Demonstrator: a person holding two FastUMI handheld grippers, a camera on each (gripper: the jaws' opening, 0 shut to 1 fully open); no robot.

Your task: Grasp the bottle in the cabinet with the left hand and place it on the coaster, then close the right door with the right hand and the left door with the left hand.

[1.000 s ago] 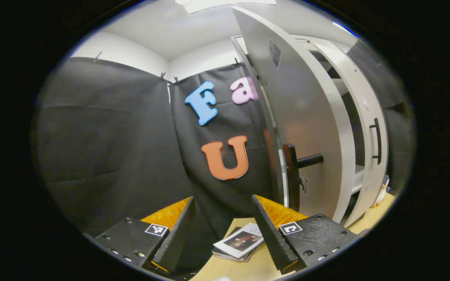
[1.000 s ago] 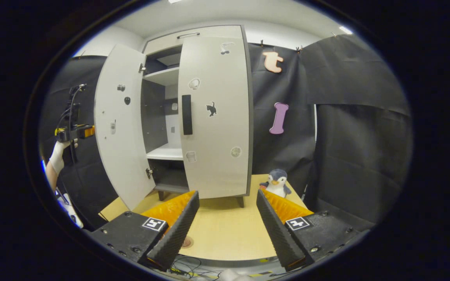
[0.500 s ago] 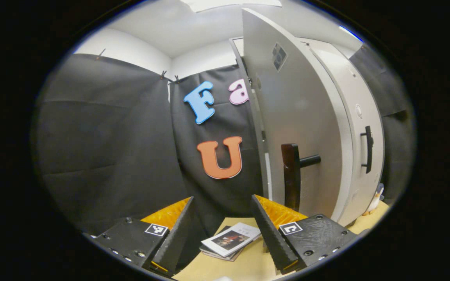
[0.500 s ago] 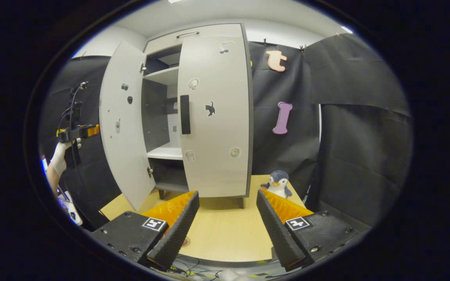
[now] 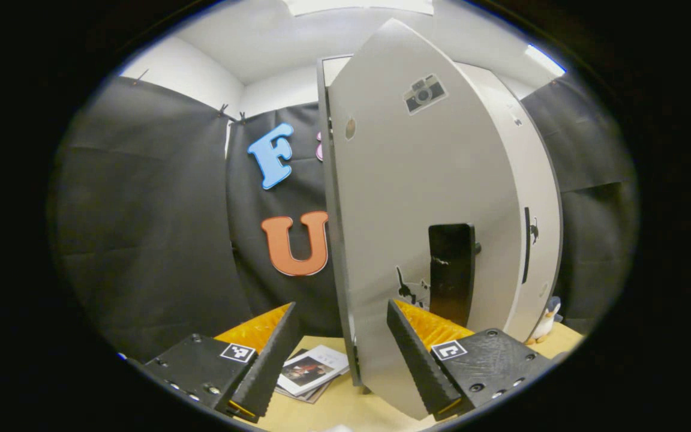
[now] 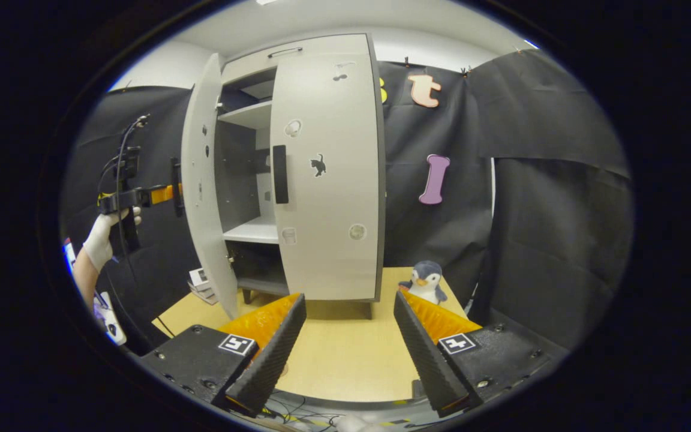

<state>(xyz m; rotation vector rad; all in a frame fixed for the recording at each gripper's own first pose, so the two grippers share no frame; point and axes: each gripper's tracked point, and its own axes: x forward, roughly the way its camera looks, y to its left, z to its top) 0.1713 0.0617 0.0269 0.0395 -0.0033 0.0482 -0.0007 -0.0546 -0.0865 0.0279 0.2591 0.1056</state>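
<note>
Grey board, stiff and light on its hinges: the left door stands part open and should swing at a mild push. Its black handle is the best hold; pressing the flat face near the free edge would also do. The left gripper is released, straddling the door's hinge-side edge without clamping it. The right door looks shut. The right gripper hangs released over the desk's front edge. I cannot make out the bottle.
</note>
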